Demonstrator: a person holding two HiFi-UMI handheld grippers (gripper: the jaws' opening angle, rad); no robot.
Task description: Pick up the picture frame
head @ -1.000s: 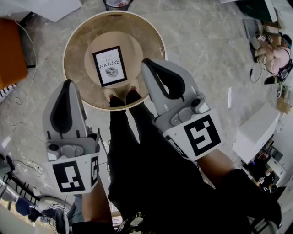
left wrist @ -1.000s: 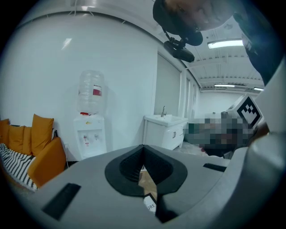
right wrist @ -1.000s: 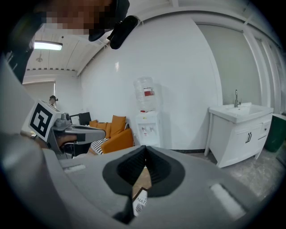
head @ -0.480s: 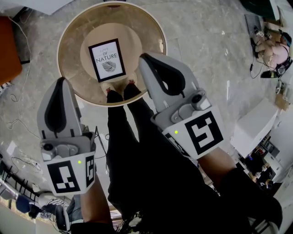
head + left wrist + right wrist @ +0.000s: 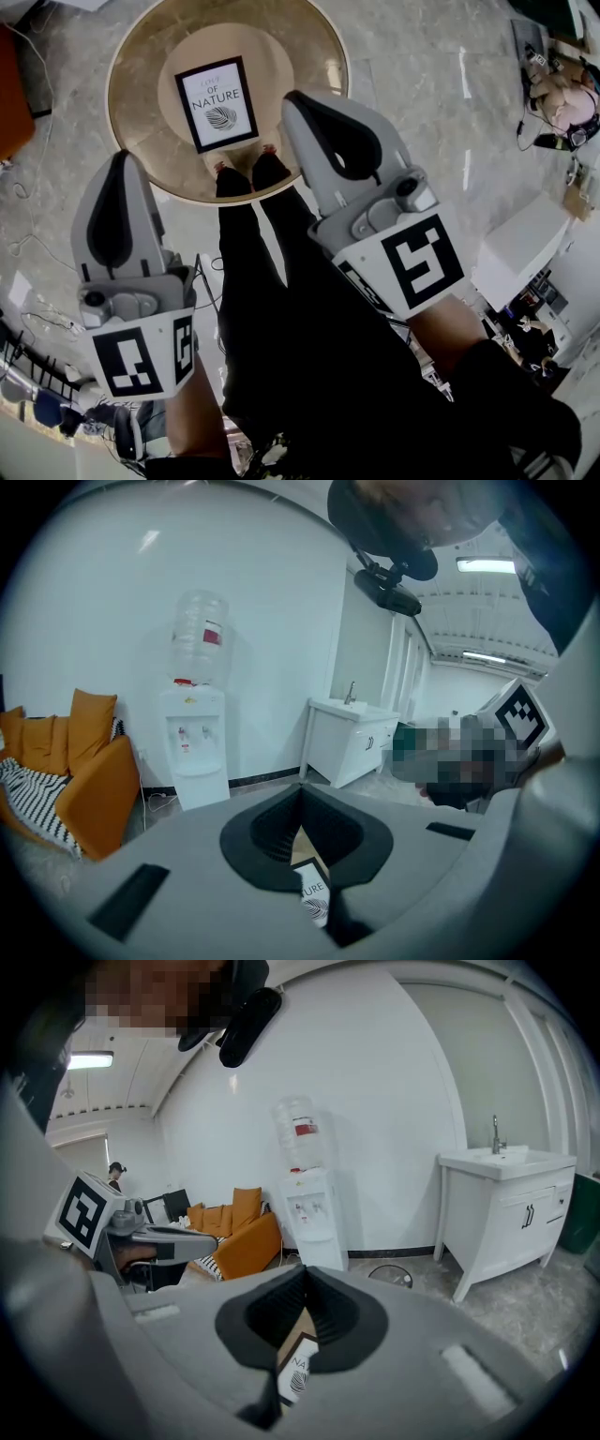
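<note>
left gripper (image 5: 118, 167) and right gripper (image 5: 296, 105) are held side by side, each with its jaws pressed together and nothing between them. the black picture frame (image 5: 217, 103) lies flat on the round wooden table (image 5: 309, 56) ahead, untouched.

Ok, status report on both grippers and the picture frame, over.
Left gripper shut, empty. Right gripper shut, empty. Picture frame lying flat on round table, untouched. Nothing seen blocking it.

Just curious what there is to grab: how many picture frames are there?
1. The picture frame lies flat near the middle of the round table; no other shows.
</note>
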